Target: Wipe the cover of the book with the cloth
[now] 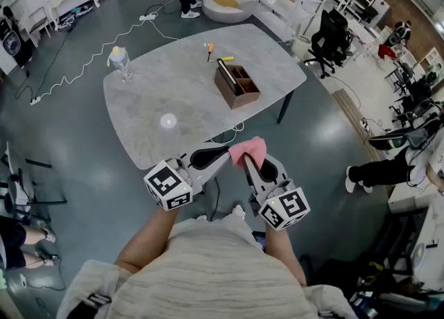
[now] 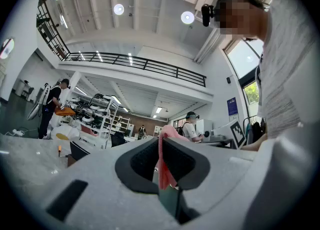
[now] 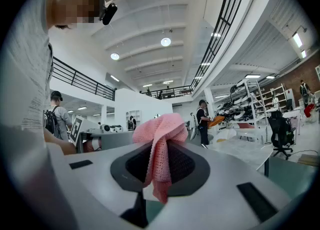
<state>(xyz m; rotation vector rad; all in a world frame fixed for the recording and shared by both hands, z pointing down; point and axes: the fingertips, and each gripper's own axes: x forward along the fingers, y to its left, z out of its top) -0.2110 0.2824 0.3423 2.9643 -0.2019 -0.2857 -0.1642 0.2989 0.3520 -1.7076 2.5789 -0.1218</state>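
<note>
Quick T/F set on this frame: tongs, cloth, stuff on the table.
1. Both the left tongs and the right tongs are shut on the pink cloth. True.
2. The cloth lies flat on the table. False: it is held up between the tongs, short of the table's near edge.
3. A brown box stands on the table. True.
4. The bottle stands inside the box. False: it stands apart, near the table's left edge.
</note>
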